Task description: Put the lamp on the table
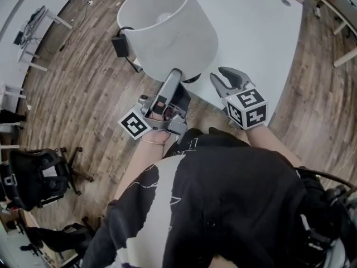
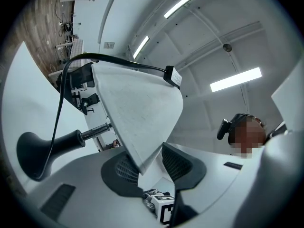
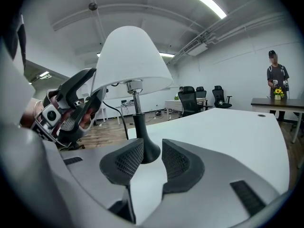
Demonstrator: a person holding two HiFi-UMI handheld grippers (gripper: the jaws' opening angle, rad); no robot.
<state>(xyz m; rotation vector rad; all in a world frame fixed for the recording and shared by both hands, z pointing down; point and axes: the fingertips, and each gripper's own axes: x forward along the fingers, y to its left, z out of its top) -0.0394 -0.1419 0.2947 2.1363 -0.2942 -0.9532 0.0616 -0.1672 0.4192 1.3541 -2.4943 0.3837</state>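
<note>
- Lamp [image 1: 167,29] stands upright on the white table [image 1: 251,32]. In the head view it is at the tabletop's 7 o'clock corner.
- Its black base [image 3: 145,148] rests flat on the surface, close to the near edge. A metal stem [image 3: 136,101] rises from it to the white shade [image 3: 130,56].
- From the head camera, the shade covers most of the base; only a dark sliver shows at the shade's 5 o'clock.
- A black cord [image 2: 118,61] arcs past the shade in the left gripper view.
- A black power adapter [image 1: 120,44] hangs at 9 o'clock of the shade, over the wooden floor [image 1: 83,94].
- The left gripper [image 1: 173,78] reaches up to the shade from its 6 o'clock.
- That claw is released: the jaws stand apart with the shade's lower rim between them. A clear gap shows beside the pad at 3 o'clock, so nothing is clamped.
- The right gripper [image 1: 224,78] is at 3 o'clock of the base, over the table's near edge.
- That claw is also released, with nothing between its pads. In its own view the base stands just beyond the tips, showing through the gap.
- Far off, at 3 o'clock in the right gripper view, a person [image 3: 275,80] stands by a dark table.
- Office chairs [image 3: 194,99] are at about 1 o'clock of the base.
</note>
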